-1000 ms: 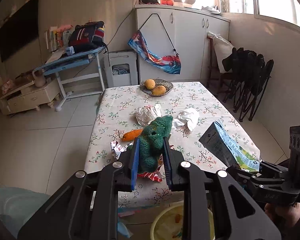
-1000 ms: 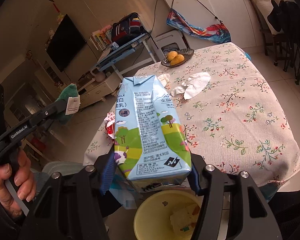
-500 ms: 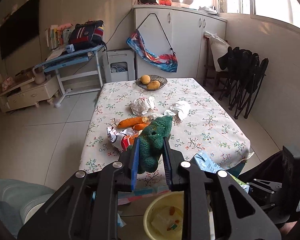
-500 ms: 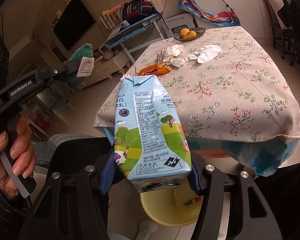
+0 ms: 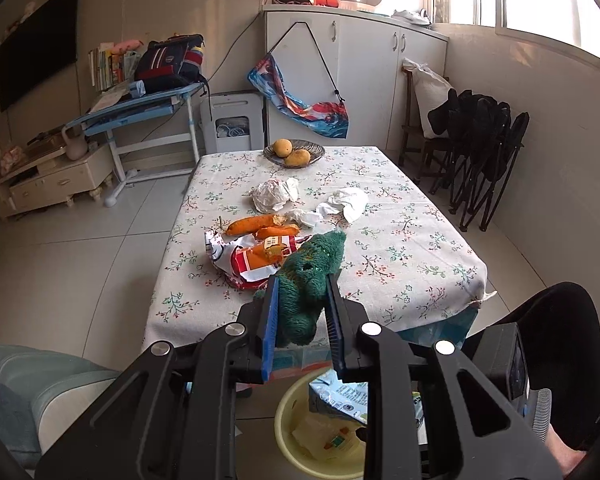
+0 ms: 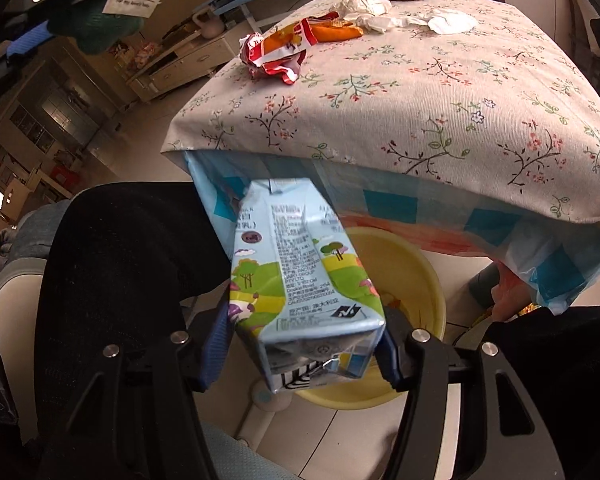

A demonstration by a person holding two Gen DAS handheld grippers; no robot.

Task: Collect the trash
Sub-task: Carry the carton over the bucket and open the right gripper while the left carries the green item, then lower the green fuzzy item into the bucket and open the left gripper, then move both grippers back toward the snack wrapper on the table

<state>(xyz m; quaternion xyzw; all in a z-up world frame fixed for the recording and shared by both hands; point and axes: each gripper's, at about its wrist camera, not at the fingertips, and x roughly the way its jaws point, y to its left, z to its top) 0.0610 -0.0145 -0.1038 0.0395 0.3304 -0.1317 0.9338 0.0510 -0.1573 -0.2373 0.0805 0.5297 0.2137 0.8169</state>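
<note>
Right tool (image 6: pixel 300 344) clamps milk carton (image 6: pixel 300 280), hiding most of yellow bin (image 6: pixel 412 280).

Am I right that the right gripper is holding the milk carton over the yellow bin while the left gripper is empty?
Not quite: the left gripper is shut on a green knitted cloth, as the left wrist view shows. The right gripper does hold the milk carton over the yellow bin.

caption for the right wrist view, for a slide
Right gripper holds a blue milk carton above the yellow bin by the table.
</note>
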